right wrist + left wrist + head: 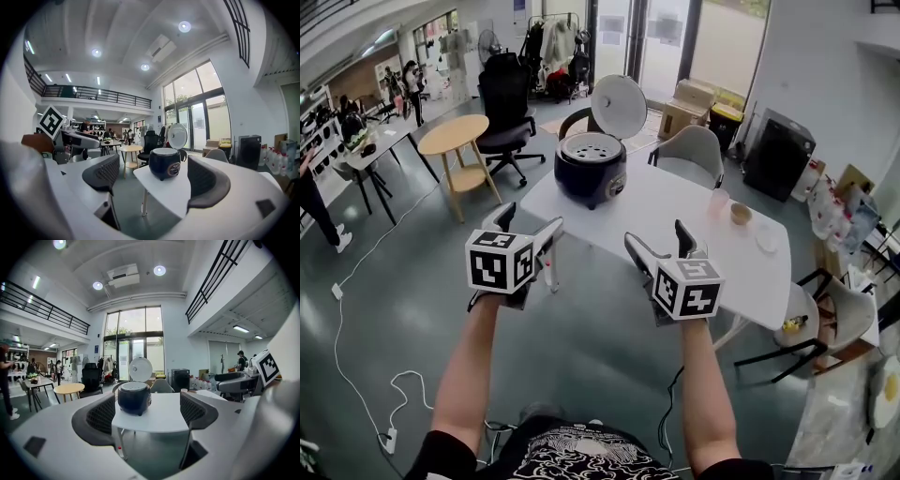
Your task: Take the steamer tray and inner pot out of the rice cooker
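nearest, the left hand-held gripper [532,225] and the right hand-held gripper [656,239] hang side by side just short of the white worktop [675,216]. both have jaws spread wide with nothing between them. farther off, on the worktop's far end, stands the rice cooker [591,173]. its lid [619,106] is raised, and the steamer tray [591,147] sits in its top.

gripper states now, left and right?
Left gripper: open, empty.
Right gripper: open, empty.
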Available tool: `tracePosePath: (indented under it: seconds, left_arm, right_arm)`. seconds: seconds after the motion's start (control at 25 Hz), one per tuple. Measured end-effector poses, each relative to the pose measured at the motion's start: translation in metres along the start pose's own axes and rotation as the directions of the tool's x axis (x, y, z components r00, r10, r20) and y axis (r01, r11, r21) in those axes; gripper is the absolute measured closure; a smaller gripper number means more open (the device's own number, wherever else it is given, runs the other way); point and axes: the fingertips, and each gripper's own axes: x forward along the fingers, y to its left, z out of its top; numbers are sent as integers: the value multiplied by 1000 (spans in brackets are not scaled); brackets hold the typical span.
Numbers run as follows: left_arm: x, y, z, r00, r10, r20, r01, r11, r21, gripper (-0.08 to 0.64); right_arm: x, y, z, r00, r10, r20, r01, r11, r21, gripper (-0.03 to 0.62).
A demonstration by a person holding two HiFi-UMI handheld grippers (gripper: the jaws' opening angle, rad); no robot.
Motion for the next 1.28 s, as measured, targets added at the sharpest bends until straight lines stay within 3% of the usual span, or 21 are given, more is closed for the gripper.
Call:
tracePosePath:
  seconds: [0.24, 0.56, 0.76, 1.28]
  left_arm:
    - [32, 3, 0, 1000, 21, -1, -21, 1000, 5, 143]
    - [103, 41, 2, 1000, 25, 14, -25, 999, 33, 143]
    - [196, 99, 17, 1000, 8, 10, -9, 1000, 30, 143]
    - [445, 294, 67, 999, -42, -34, 43, 999, 12, 143]
  right_arm:
    - [23, -25, -3, 1000, 8, -3, -8, 1000, -2, 137]
    - [96, -55, -6, 1000, -4, -1, 4, 1000, -26, 137]
    - [200, -78, 5, 1000, 6, -15, -7, 999, -38, 140]
    - [517, -123, 58, 996, -4, -88, 0, 999, -54, 140]
